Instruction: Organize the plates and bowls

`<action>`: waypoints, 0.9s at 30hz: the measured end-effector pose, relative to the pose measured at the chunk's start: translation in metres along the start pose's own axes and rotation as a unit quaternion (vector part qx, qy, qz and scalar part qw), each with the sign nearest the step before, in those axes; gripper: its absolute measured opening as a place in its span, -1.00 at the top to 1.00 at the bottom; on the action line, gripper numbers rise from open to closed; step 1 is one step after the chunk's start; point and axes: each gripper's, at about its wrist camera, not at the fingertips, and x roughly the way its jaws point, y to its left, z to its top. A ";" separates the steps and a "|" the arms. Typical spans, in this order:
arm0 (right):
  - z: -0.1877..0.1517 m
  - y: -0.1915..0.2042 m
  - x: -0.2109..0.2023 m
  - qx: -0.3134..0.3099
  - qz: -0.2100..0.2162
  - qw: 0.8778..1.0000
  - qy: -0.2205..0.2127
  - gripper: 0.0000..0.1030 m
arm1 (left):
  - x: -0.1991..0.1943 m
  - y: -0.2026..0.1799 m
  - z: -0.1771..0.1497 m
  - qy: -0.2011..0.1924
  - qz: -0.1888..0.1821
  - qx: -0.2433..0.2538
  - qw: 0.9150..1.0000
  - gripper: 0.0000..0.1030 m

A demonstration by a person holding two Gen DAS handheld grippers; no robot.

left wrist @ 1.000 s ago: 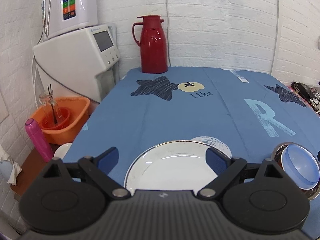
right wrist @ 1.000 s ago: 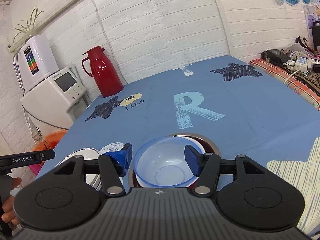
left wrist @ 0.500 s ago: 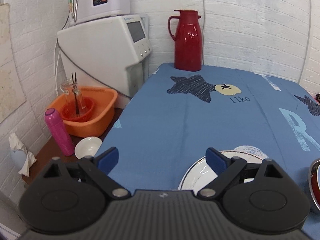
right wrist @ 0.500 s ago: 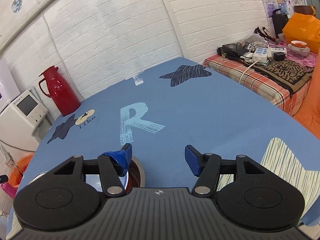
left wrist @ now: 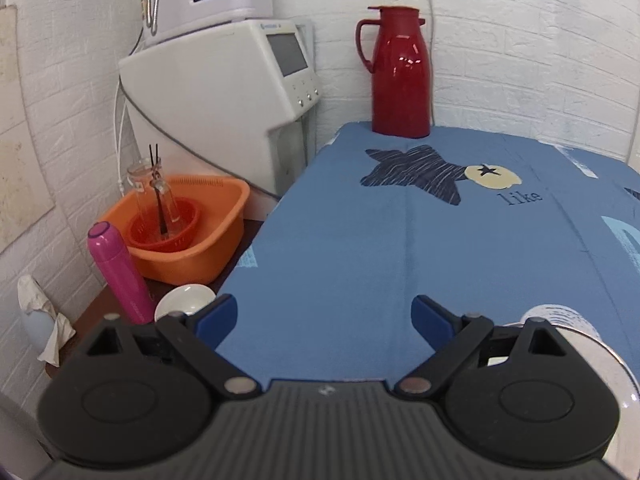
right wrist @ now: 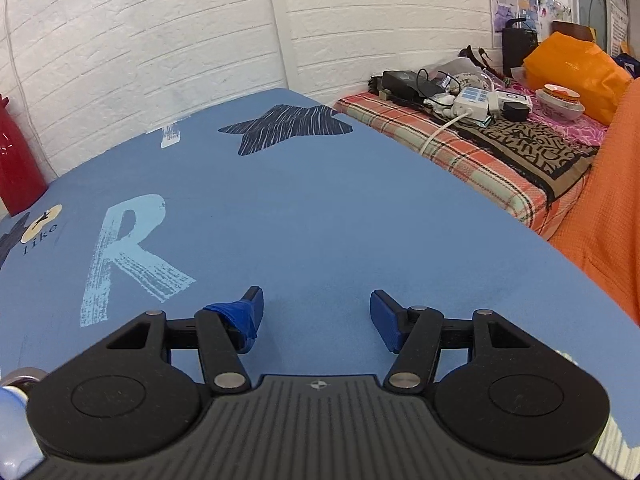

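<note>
only a sliver of the white plate [left wrist: 600, 344] shows at the right edge of the left view, lying flat on the blue tablecloth [left wrist: 400, 260], half hidden behind the left gripper [left wrist: 324, 316]. its jaws stand wide apart, holding nothing. the steel bowl [right wrist: 18, 376], with a pale blue bowl [right wrist: 12, 420] seemingly nested inside, peeks in at the right view's lower left. the right gripper [right wrist: 316, 312], likewise spread and empty, hangs over bare cloth, so both probably sit off to the sides of the dishes.
</note>
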 end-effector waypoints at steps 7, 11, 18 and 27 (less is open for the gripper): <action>0.001 0.008 0.012 -0.017 -0.020 0.999 -0.024 0.06 | 0.046 0.011 0.006 0.012 -0.010 -0.008 1.000 -0.80; 0.001 0.021 0.017 -0.061 -0.043 0.997 -0.015 0.00 | 0.072 0.006 0.012 0.024 -0.014 -0.003 1.000 -0.80; -0.001 0.013 0.008 -0.052 -0.022 0.998 -0.008 -0.07 | 0.067 0.010 0.016 0.039 -0.028 -0.012 0.999 -0.80; -0.006 0.035 -0.064 -0.027 0.121 0.992 0.017 -0.07 | -0.050 -0.062 0.019 0.002 -0.169 0.063 0.984 -0.80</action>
